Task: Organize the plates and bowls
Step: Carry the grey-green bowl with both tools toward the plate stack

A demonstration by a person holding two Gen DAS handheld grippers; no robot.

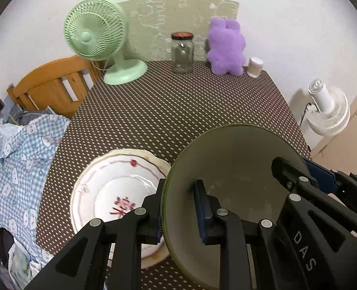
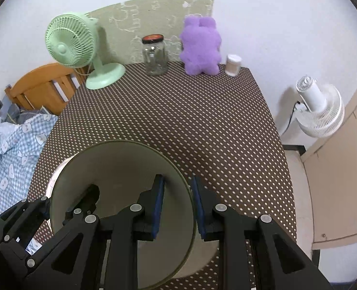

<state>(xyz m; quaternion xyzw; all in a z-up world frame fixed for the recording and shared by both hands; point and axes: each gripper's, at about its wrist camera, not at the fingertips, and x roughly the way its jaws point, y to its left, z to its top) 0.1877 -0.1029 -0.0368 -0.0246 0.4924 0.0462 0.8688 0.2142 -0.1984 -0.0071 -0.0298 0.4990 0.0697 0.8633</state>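
An olive-green bowl (image 1: pixel 236 159) is held between both grippers above the dotted table. My left gripper (image 1: pixel 178 207) is shut on its left rim, one finger inside and one outside. My right gripper (image 2: pixel 178 205) is shut on its right rim the same way. The bowl also fills the lower left of the right wrist view (image 2: pixel 115 169). A white plate with red characters (image 1: pixel 106 193) lies on the table at the bowl's left, with a smaller plate stacked on it. Only its edge (image 2: pixel 54 174) shows behind the bowl in the right wrist view.
The brown dotted table (image 1: pixel 168 106) carries a green desk fan (image 1: pixel 98 36), a glass jar (image 1: pixel 182 53), a purple plush (image 1: pixel 226 46) and a small white container (image 1: pixel 255 66) along its back edge. A wooden chair (image 1: pixel 50 84) with blue checked cloth (image 1: pixel 21 159) stands left. A white fan (image 1: pixel 328 111) stands right.
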